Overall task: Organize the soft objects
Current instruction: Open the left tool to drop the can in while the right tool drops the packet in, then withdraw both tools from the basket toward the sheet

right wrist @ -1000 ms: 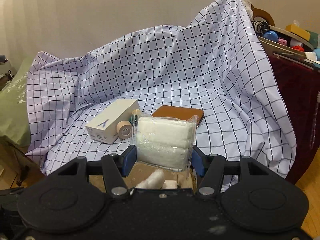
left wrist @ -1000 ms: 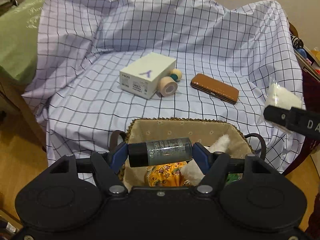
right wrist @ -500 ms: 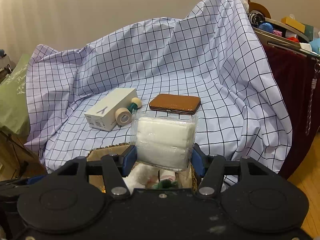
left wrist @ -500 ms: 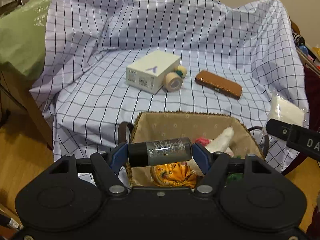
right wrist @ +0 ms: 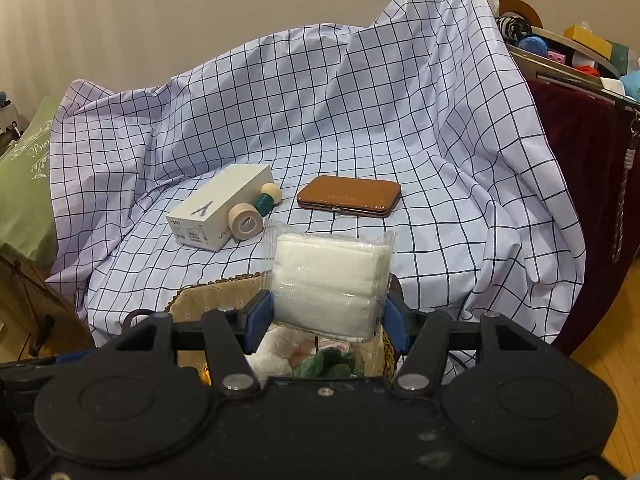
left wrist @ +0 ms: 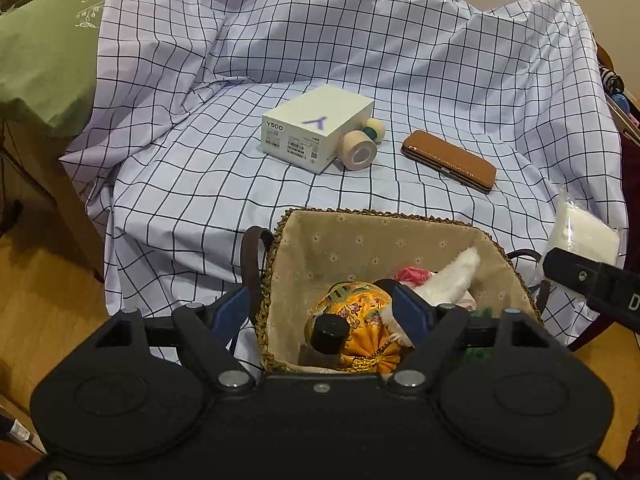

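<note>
covering the whole work surface is a white cloth with a black grid [left wrist: 192,168], and at its near edge is sitting a woven basket with a beige floral lining [left wrist: 360,236], already holding a yellow embroidered pouch [left wrist: 360,320], a white furry piece [left wrist: 456,276] and something green.

dropping things into that basket seems to be the step in hand. the left hand-held gripper [left wrist: 320,312] is hanging over it with its jaws opening and nothing pressed between the blue pads; a small dark bottle with a black cap [left wrist: 326,340] is lying in the basket just below them, against the pouch. the right hand-held gripper [right wrist: 328,316] is clamping a clear plastic packet of white gauze-like pads [right wrist: 330,284] by its sides, poised above the basket's right part. the next move probably calls for lowering that packet over the opening and releasing it clear of the rim.

lying on the cloth, well apart from the basket, are a white cardboard box [left wrist: 316,132] reading "y500" beside a large purple "y", a brown leather case with a metal clasp [left wrist: 448,160], a beige tape roll [left wrist: 358,152] and a small teal-and-cream wooden peg [right wrist: 266,198]. the green cushion [left wrist: 44,52] at left is carrying pale script, only "bea" readable.
</note>
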{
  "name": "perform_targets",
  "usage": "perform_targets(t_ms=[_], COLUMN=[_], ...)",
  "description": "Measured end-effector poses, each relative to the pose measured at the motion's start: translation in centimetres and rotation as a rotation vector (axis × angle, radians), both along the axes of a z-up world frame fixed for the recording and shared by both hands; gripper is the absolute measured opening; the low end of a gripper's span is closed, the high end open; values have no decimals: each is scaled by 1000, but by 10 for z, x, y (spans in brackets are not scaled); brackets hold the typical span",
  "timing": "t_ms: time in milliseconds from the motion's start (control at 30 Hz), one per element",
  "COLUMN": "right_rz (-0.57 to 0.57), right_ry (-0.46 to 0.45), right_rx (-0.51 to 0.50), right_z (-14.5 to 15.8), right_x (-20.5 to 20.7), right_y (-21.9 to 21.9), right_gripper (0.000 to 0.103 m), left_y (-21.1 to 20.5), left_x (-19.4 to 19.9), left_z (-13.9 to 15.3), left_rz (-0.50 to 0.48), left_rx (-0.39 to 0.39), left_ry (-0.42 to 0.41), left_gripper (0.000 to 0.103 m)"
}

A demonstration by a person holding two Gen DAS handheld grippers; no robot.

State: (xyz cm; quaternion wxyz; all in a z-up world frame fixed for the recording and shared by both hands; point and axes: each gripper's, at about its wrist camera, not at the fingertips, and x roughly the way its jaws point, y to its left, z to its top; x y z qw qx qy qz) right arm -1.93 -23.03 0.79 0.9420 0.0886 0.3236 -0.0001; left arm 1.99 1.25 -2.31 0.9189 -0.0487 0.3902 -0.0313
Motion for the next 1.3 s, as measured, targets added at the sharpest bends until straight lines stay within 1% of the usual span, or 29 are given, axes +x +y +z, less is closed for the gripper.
perform_targets(t_ms=[100, 300, 333, 367, 433, 733, 1300], right_rz=[2, 24, 31, 36, 37, 8, 2], right_ry=[6, 13, 10, 6, -4, 11, 17], right_rx=[-2, -2, 1, 5, 6, 12, 7], right_z=[0, -2, -2, -1, 0, -1, -1], right_x=[0, 1, 0, 0, -2, 0, 0], right_y=[0, 3, 3, 3, 3, -1, 0], right_gripper=[59, 61, 64, 70, 73, 74, 74], left_y=[0, -1, -1, -1, 0, 0, -1], left_x=[0, -2, -2, -3, -3, -3, -3], left_z=[-1, -2, -2, -3, -3, -3, -3], left_rz=[1, 3, 4, 5, 6, 5, 0], left_rx=[0, 4, 3, 1, 1, 0, 5], left_ry=[2, 3, 3, 4, 5, 7, 6], left_gripper=[76, 77, 77, 77, 77, 77, 77])
